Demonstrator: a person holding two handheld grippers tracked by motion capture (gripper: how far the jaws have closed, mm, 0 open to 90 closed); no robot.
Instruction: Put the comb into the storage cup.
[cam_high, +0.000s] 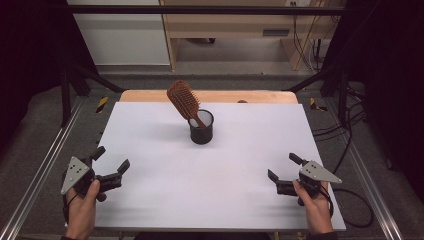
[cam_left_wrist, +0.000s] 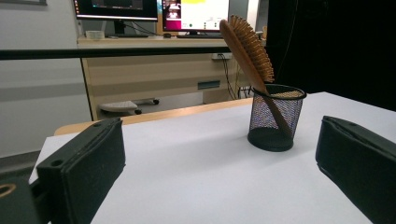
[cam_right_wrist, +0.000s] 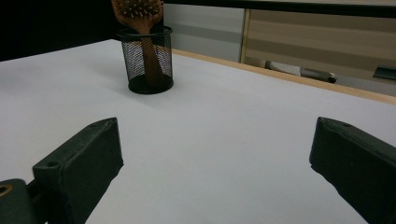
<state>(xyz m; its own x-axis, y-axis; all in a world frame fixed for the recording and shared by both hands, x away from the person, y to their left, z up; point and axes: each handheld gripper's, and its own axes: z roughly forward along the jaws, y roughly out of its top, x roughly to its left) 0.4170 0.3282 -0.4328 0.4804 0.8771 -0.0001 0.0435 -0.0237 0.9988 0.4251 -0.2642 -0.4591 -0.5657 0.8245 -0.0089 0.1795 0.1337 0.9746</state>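
A wooden hairbrush (cam_high: 183, 99) stands handle-down in a black mesh cup (cam_high: 201, 128) at the middle rear of the white table (cam_high: 150, 190), its bristled head leaning up to the left. The brush (cam_left_wrist: 247, 44) and cup (cam_left_wrist: 275, 116) also show in the left gripper view, and the cup (cam_right_wrist: 145, 58) with the brush (cam_right_wrist: 140, 11) in the right gripper view. My left gripper (cam_high: 111, 159) rests at the table's front left, open and empty. My right gripper (cam_high: 283, 166) sits at the front right, open and empty. Both are far from the cup.
A wooden strip (cam_high: 225, 96) edges the table's far side. Metal rails (cam_high: 40, 170) run along both sides, with cables (cam_high: 345, 130) on the floor at right. A wooden desk with monitors (cam_left_wrist: 140, 9) stands beyond the table.
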